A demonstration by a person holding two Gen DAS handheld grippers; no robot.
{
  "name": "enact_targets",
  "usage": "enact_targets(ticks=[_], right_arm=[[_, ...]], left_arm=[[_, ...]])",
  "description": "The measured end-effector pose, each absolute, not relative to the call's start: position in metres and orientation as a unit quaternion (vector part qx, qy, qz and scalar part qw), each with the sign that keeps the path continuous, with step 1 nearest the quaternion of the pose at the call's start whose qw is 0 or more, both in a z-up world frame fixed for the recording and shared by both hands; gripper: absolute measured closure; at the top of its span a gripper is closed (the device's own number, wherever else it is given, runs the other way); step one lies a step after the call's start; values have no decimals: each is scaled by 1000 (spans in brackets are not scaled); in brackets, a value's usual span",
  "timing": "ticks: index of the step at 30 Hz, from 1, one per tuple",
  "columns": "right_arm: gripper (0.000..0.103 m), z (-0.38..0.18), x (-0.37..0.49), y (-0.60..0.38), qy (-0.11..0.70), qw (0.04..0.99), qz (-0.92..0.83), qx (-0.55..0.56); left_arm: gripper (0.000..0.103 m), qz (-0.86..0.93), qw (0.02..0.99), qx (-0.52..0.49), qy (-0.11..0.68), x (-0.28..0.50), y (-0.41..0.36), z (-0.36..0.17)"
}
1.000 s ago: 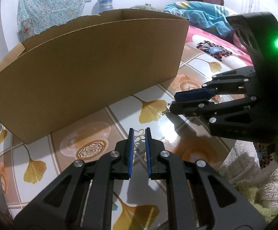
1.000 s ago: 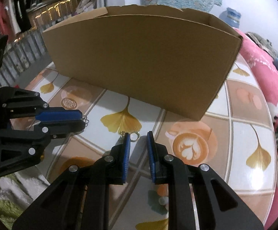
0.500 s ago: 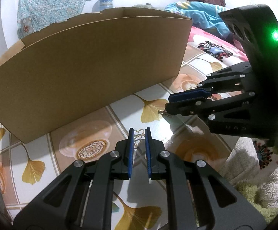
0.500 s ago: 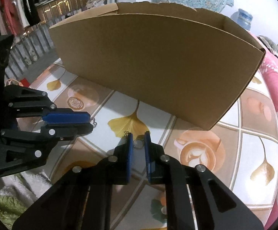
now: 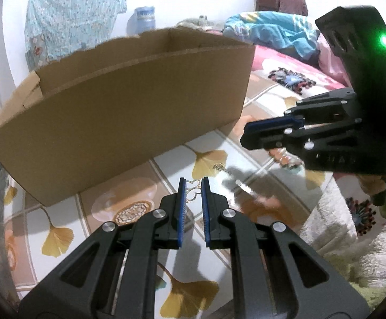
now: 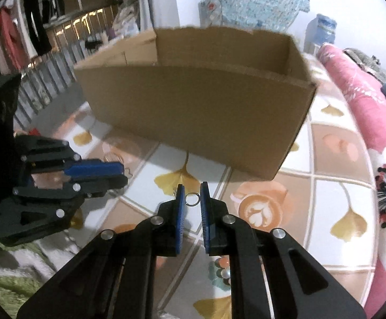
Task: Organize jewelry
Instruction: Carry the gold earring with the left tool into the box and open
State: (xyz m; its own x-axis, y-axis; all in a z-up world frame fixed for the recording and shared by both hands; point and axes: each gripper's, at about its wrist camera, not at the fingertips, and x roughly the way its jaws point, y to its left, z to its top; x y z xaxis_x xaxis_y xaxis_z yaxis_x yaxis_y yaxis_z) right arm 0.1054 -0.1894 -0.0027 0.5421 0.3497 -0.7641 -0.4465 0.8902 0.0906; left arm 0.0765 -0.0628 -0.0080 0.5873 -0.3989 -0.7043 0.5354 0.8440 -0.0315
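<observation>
Between the narrow blue pads of the left gripper sits a gold filigree earring, long axis along the fingers; the right gripper has just closed, pinching a small metal ring at its tips.

The box was plain matt brown cardboard. The tablecloth looked smooth and shiny. The little ring was shiny metal.

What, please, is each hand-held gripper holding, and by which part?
Left hand-held gripper: gold filigree earring, pinched by its sides. Right hand-held gripper: small ring, pinched across its rim.
</observation>
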Motion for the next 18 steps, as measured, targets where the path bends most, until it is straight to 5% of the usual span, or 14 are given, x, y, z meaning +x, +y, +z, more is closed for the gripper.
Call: enact_targets(ticks=[12,18], right_arm=[[91,89,122,-193,325,902,283,-9],[91,98,187,-181,374,871,319,13]], left_arm=[[93,-278,913,60,293,88,-31,80],[93,-259,899,50,350,155,-17,95]])
